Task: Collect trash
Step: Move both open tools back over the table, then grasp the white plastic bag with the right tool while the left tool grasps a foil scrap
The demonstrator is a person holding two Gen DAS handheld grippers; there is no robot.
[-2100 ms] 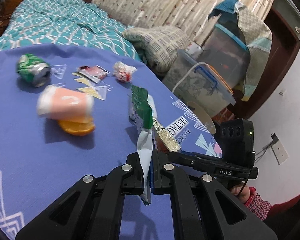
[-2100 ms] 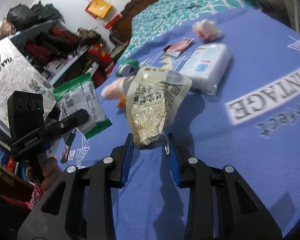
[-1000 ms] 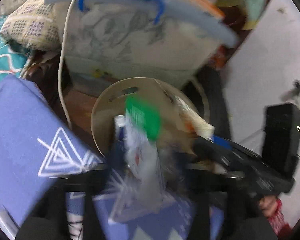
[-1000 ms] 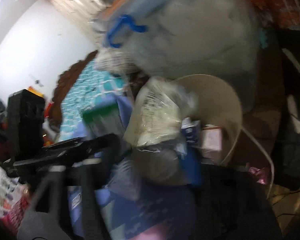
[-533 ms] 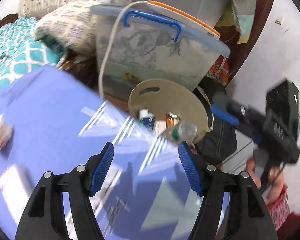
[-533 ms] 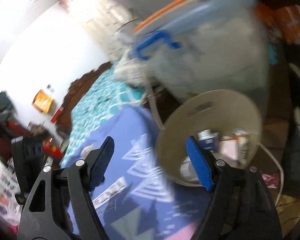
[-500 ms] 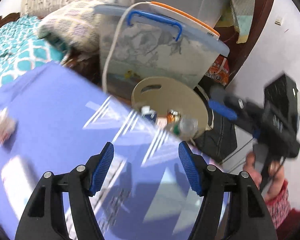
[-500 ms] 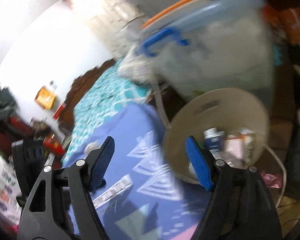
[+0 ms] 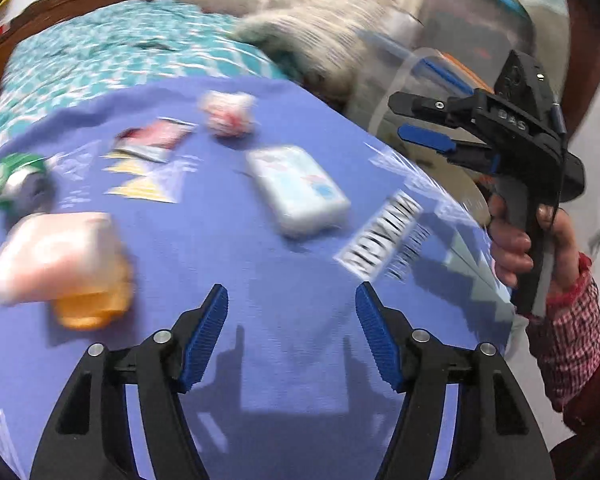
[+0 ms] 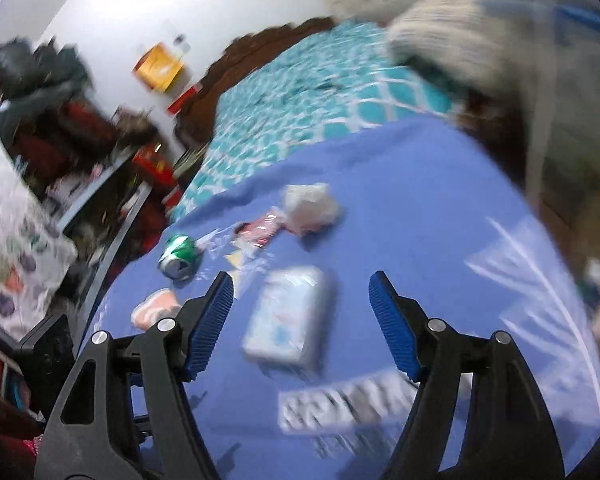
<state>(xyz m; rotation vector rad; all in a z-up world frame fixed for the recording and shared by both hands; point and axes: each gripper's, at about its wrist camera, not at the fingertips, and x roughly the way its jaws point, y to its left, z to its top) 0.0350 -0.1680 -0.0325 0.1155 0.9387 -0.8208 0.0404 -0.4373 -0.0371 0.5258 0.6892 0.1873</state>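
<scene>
Both claws, left claw (image 9: 292, 332) and right claw (image 10: 300, 320), are hanging wide apart, empty; the tissue pack (image 10: 290, 320) is looking soft and light, so pinching across its short sides seems best.

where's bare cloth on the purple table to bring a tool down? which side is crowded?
Bare: the near strip of the purple cloth under the left tool, and the stretch between the tissue pack and the pink cup. Crowded: the far left, where the green can, red wrapper and crumpled wad cluster.
</scene>
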